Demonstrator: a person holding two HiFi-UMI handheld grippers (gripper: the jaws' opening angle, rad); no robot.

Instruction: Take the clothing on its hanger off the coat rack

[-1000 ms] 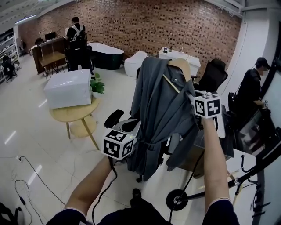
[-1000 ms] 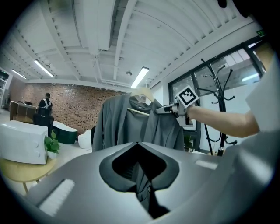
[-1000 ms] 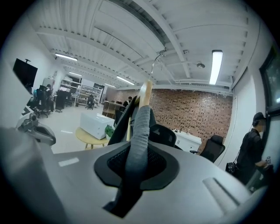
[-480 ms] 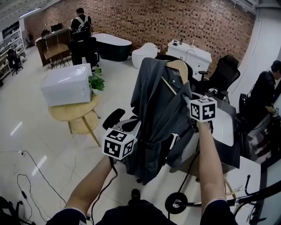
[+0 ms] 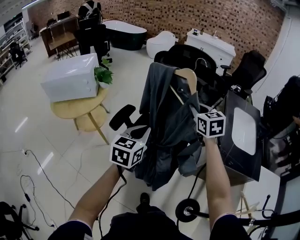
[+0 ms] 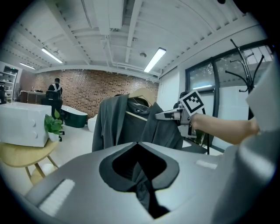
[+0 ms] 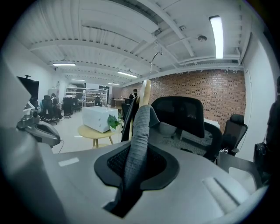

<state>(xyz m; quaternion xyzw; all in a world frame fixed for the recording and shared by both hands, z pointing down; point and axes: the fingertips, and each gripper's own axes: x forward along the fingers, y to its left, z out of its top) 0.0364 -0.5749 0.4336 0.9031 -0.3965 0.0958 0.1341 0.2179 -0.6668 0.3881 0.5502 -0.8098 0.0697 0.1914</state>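
Observation:
A grey coat (image 5: 164, 117) hangs on a wooden hanger (image 5: 187, 77), held up in the air in front of a black office chair (image 5: 192, 56). My right gripper (image 5: 195, 111) is shut on the coat's shoulder over the hanger end. In the right gripper view the grey fabric (image 7: 138, 140) runs between the jaws, with the hanger (image 7: 145, 92) behind it. My left gripper (image 5: 144, 143) is shut on the coat's lower front, and dark cloth (image 6: 142, 183) fills its jaws. The black coat rack (image 6: 245, 52) stands apart at the right.
A round wooden table (image 5: 75, 110) with a white box (image 5: 70, 82) and a plant (image 5: 103, 75) stands to the left. A dark cabinet (image 5: 243, 136) is at the right. Cables (image 5: 28, 183) lie on the floor at the left. A person (image 5: 91, 9) stands far back.
The coat on its hanger has come lower and a little nearer, with both grippers still on it. The right gripper has drifted down and left, and the room has slid upward in the head view.

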